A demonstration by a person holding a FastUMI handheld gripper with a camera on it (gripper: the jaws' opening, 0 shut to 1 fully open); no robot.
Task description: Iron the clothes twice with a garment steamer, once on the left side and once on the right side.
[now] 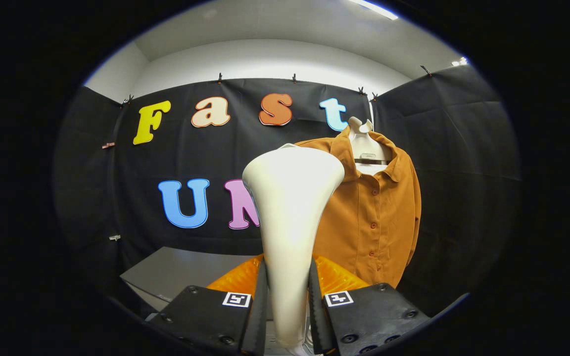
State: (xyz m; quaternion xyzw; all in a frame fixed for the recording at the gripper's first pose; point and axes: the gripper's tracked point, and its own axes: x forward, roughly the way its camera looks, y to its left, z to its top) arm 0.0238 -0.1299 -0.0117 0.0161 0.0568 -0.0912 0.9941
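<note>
While the gripper (288, 301) is clamped with both fingers on its narrow neck, the garment steamer (290, 212) stands upright between them, a smooth, glossy cream trumpet shape flaring to a wide head. Just beyond its head, to the right, hangs the rust-orange buttoned shirt (374, 217), matte cloth on a white hanger (366, 143). A grey table (176, 272) lies lower left.

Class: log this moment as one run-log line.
gripper: shut on steamer | shirt: hanging beyond, right of steamer head | contact: cannot tell
</note>
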